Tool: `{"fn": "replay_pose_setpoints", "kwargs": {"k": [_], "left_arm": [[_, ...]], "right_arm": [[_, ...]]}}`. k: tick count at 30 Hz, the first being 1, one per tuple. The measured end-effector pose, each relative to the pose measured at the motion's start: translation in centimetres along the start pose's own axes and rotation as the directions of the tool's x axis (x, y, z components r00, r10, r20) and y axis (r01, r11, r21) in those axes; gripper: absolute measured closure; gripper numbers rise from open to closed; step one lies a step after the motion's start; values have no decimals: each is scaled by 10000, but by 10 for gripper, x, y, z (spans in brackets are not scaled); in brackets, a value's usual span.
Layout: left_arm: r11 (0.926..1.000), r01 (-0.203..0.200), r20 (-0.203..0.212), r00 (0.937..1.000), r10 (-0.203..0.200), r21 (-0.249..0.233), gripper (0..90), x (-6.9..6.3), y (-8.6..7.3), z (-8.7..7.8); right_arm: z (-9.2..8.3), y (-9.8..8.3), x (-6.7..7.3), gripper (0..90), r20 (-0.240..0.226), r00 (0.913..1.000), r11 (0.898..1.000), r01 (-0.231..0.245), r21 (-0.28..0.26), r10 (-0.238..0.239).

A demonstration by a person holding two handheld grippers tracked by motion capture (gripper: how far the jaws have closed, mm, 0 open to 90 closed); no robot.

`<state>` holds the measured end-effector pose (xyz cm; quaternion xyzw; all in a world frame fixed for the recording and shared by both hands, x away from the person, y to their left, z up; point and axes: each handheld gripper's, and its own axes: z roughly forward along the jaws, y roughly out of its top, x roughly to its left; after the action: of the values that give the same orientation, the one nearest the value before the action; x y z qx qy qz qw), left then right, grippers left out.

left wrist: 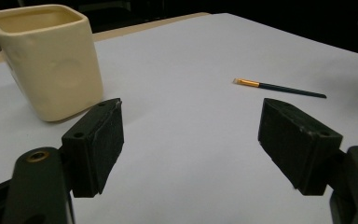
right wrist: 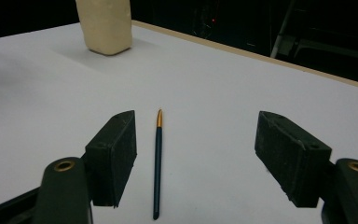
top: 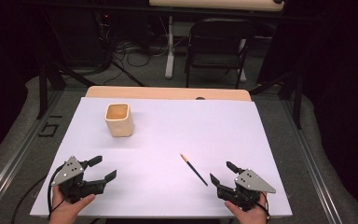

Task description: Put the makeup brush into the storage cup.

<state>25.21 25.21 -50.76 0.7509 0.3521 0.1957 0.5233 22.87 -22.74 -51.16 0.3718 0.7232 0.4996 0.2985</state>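
Spread right gripper (right wrist: 196,158) fingers (right wrist: 114,156) astride dark brush (right wrist: 157,163), untouched, nearer one finger.

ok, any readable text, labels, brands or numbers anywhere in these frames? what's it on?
None readable.
Cup: plain cream, no print on the sides in view.
Brush: dark handle, gold ferrule, no lettering legible in the right gripper view.
Left gripper and right gripper: both open, no markings on the jaws or plates.
White sheet: blank.
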Motion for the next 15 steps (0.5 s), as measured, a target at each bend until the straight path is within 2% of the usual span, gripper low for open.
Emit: {"fn": "replay_pose_setpoints", "kwargs": {"k": [6, 9, 12, 15], "left_arm": [[10000, 21, -32, 10000, -21, 2, 227, -1, 1, -3], [10000, 34, -143, 9999, -34, 4, 230, 0, 0, -4], [9999, 144, -183, 9997, -143, 80, 230, 1, -1, -5], [9997, 174, -145, 9997, -171, 190, 233, 1, -1, -6]], "right_arm": [[1, 0, 0, 297, -10, 10000, 9997, -24, 240, 25], [3, 2, 0, 297, 5, 9999, 9979, 118, 641, -119], [8, 4, 0, 303, 206, 9993, 9954, 287, 913, -307], [11, 6, 1, 338, -1, 9998, 9948, 207, 996, -208]]}}
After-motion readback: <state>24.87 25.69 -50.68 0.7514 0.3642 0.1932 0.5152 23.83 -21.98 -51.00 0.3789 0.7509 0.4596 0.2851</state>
